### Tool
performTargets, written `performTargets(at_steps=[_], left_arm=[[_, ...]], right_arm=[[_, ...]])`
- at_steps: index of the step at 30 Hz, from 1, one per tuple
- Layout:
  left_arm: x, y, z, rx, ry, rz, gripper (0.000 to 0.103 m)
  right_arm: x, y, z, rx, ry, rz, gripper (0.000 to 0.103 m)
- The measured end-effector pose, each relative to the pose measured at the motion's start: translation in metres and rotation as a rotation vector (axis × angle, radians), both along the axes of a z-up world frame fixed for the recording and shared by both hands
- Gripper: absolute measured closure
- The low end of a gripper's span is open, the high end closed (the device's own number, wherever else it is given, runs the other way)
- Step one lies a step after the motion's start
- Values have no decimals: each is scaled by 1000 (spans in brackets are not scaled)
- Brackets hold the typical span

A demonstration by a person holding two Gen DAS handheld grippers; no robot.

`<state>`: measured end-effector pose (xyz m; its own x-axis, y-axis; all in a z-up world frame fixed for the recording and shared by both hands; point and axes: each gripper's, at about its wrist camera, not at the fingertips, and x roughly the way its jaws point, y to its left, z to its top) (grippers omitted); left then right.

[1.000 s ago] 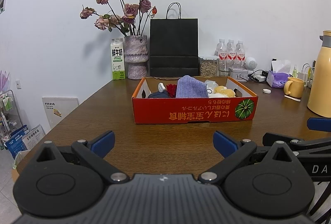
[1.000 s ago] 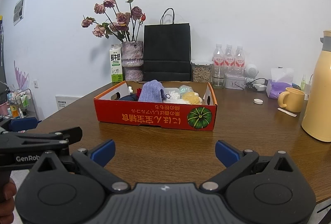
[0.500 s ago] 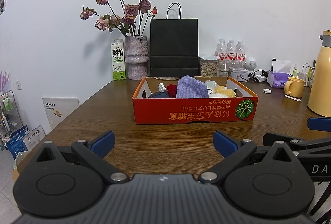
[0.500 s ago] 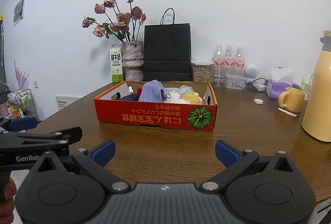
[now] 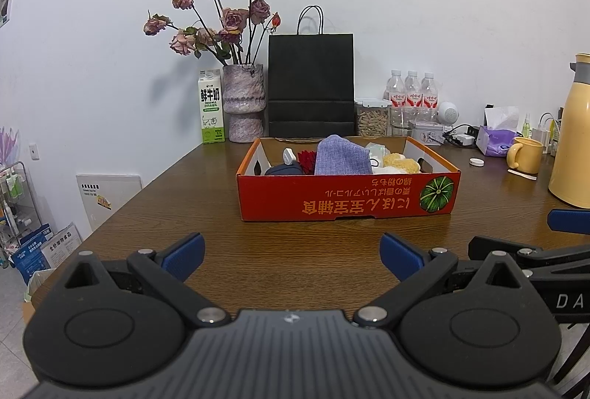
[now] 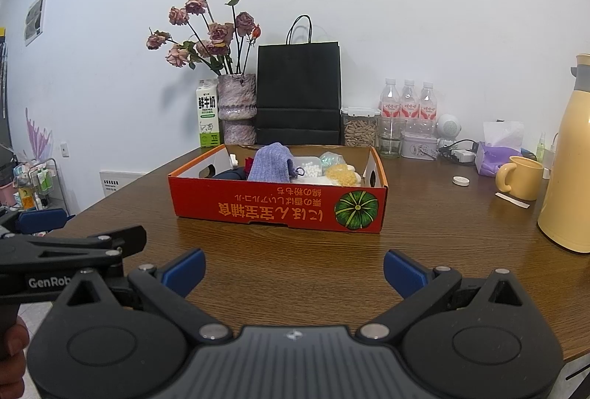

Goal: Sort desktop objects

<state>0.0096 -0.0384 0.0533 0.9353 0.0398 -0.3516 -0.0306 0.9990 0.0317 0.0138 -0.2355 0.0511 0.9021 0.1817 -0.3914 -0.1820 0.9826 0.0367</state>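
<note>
Table [image 5: 206, 214]: dark brown wood-grain top, matte, flat.
Box [image 5: 346, 200]: shallow red cardboard tray, orange print upside-down, green pumpkin pic at rt end; sits mid-table, well ahead of both claws.
Box contents: blue-purple knit cloth [image 5: 341, 155] standing above the rim, ribbed texture; red fuzzy item [image 5: 306, 159] just left of it; dark navy rounded item [image 5: 284, 170] w/ small white piece on top; yellow spongy lump [image 5: 400, 163] at rt; clear tub of white beads [image 6: 308, 165]. All inside box, crowded together.
Vase [image 5: 243, 104]: mottled purple-grey, stepped cylinder, glazed; dried pink roses in it, drooping.
Milk carton [image 5: 211, 111]: white/green, tall, just left of vase, upright.
Bag [image 5: 311, 85]: black paper, flat-fronted, cord handles, upright against wall behind box.
Bottles [image 5: 413, 96]: three clear plastic, red labels, in a row by wall; clear jar of tan sticks beside.
Mug [image 5: 525, 155]: pale yellow, smooth, handle to left; rt of box, apart.
Flask [image 5: 569, 133]: pale yellow, tall, grey collar, rt edge of table.
Cap [image 5: 476, 162]: small white disc, between box & mug.
Left claw [image 5: 291, 253]: black hard plastic, blue pads; spread wide, nothing between, held over near table edge, touching nothing.
Right claw [image 6: 293, 268]: same build; spread wide, empty, over near edge, apart from box.
Hand [image 6: 13, 362]: part seen at lower left, on left claw's grip.
</note>
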Motion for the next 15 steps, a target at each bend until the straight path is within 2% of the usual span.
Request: performTargets(at_steps=[15], left_arm=[[0, 1, -1, 2, -2, 0, 0]], right_arm=[[0, -1, 0, 0, -1, 0, 0]])
